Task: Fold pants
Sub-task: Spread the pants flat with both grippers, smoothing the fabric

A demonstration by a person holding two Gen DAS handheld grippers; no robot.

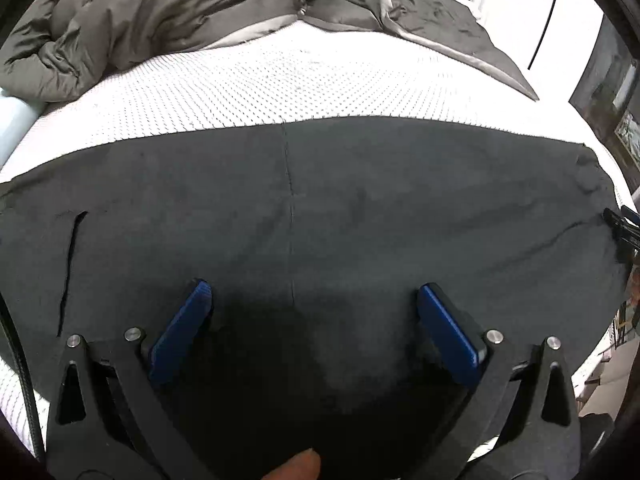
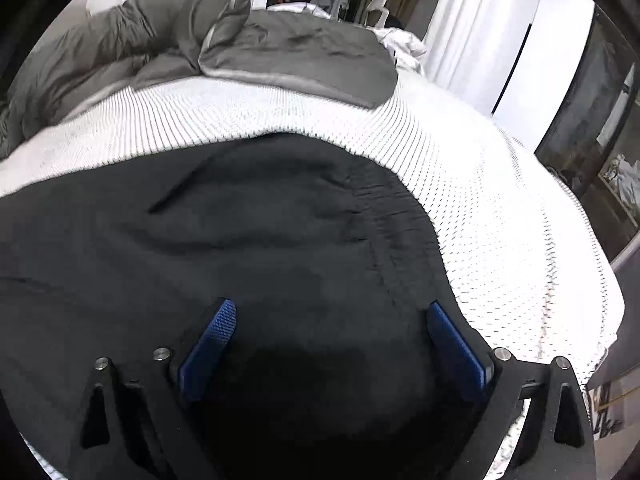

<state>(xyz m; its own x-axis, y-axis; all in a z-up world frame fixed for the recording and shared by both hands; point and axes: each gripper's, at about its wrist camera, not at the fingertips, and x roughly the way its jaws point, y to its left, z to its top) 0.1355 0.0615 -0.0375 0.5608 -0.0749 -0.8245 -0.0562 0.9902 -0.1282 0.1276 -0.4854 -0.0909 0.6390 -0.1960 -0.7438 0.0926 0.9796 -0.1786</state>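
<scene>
1. Left tool (image 1: 314,300) has its blue-padded fingers spread wide, hanging right over the dark charcoal soft-fabric pants (image 1: 320,208) with nothing pinched between them. Looks like it's hovering or just touching the cloth, can't say which.
2. Right tool (image 2: 330,316) is the same deal: fingers splayed apart, empty, parked over the gathered waistband end of the pants (image 2: 240,240) near the cloth's right edge.
3. Pants are lying spread out on the white dotted-knit mattress cover of the bed (image 1: 280,80). From the left view you can see a centre seam running down the middle and a pocket slit off to the left.
4. Rumpled grey puffy duvet (image 1: 180,8) is shoved up at the far end of the bed, well clear of the pants.
5. Progress-wise, I'd guess it's early. The fabric looks mostly flattened, with a few wrinkles by the waistband, but I can't make out any finished fold from here. Grabbing an edge and bringing it over seems to be all still to do.
</scene>
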